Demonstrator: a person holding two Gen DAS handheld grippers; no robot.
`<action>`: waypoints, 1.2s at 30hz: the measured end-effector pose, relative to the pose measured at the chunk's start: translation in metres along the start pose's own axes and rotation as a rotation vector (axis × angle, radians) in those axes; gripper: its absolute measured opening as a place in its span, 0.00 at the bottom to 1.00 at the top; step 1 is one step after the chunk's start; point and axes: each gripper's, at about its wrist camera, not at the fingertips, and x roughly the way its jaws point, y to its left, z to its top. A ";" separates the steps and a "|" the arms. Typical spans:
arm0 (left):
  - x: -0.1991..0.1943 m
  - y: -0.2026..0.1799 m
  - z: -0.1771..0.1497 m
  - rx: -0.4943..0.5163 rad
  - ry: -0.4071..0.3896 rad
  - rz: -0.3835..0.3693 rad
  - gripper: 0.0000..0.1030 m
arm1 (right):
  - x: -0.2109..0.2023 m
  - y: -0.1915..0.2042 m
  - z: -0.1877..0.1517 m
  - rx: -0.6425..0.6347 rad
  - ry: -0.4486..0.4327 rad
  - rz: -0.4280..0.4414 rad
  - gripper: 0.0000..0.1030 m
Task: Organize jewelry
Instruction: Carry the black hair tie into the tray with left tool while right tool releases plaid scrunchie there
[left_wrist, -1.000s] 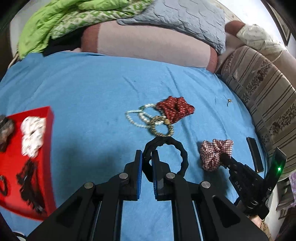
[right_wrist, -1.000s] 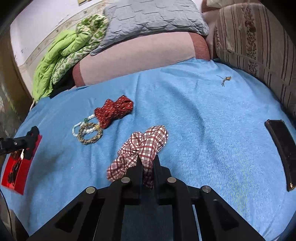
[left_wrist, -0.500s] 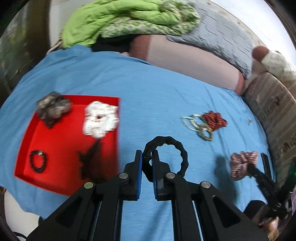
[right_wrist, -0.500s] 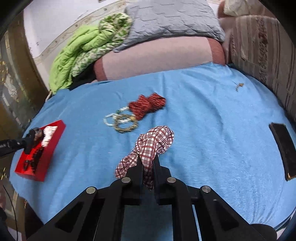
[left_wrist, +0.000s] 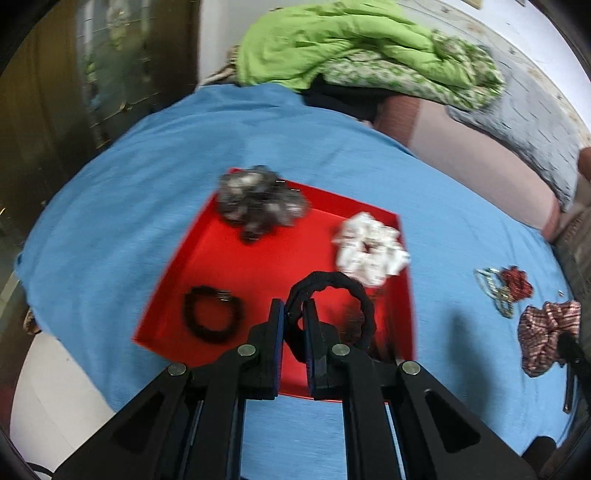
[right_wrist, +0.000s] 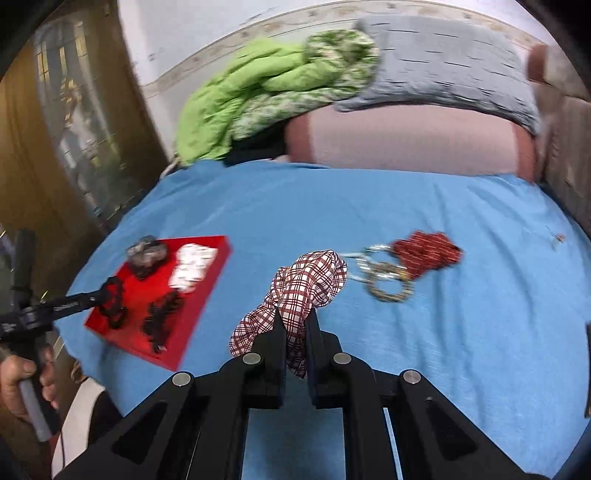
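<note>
My left gripper (left_wrist: 294, 314) is shut on a black scrunchie (left_wrist: 343, 291) and holds it over the red tray (left_wrist: 221, 254). In the tray lie a grey scrunchie (left_wrist: 258, 203), a white scrunchie (left_wrist: 369, 249) and a black bracelet (left_wrist: 212, 314). My right gripper (right_wrist: 294, 321) is shut on a red-and-white plaid scrunchie (right_wrist: 306, 284) and holds it above the blue sheet. A dark red scrunchie (right_wrist: 428, 253) and beaded bracelets (right_wrist: 384, 280) lie on the sheet to the right. The tray (right_wrist: 207, 291) and the left gripper (right_wrist: 107, 295) show at left in the right wrist view.
The blue sheet (right_wrist: 443, 350) covers the bed. A green blanket (left_wrist: 351, 48), a grey pillow (right_wrist: 443, 62) and a pink bolster (right_wrist: 406, 140) lie at the far edge. A dark flat object (right_wrist: 587, 369) lies at the right. A small trinket (right_wrist: 557, 238) rests far right.
My left gripper has swung left with the black scrunchie, from beside the bracelets to over the red tray. My right gripper has lifted the plaid scrunchie and turned left toward the tray.
</note>
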 end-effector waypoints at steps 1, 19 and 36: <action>0.001 0.006 0.000 -0.010 0.000 0.006 0.09 | 0.004 0.010 0.002 -0.014 0.007 0.016 0.09; 0.026 0.043 -0.013 -0.068 0.093 -0.091 0.09 | 0.105 0.153 0.043 -0.188 0.163 0.239 0.10; 0.046 0.055 -0.020 -0.079 0.139 -0.055 0.10 | 0.192 0.170 0.025 -0.181 0.336 0.206 0.12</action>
